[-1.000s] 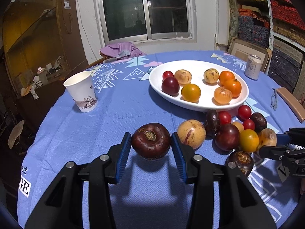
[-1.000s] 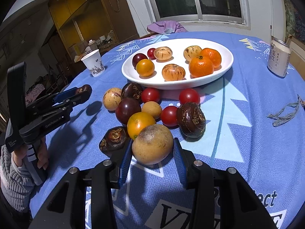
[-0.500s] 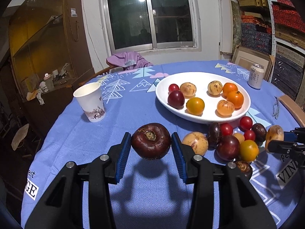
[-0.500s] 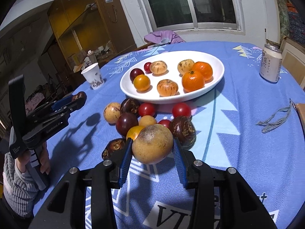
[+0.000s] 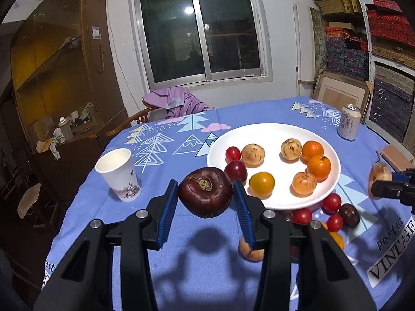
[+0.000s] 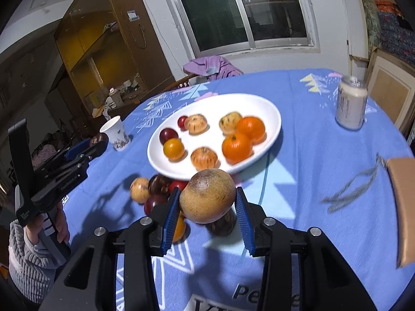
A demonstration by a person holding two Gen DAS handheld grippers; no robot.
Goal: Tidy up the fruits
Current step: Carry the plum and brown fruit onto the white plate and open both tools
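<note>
Left gripper jaws clenched on dark fruit, held above table just short of plate, plate ahead-right. Right gripper jaws clenched on tan fruit, just short of plate's near rim; right nearer. Fruits round, no long axis. Versus 1.0 s ago: both fruits raised, carried closer to plate.

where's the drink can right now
The drink can stands upright on the blue tablecloth at the table's far right, beyond the white plate.
</note>
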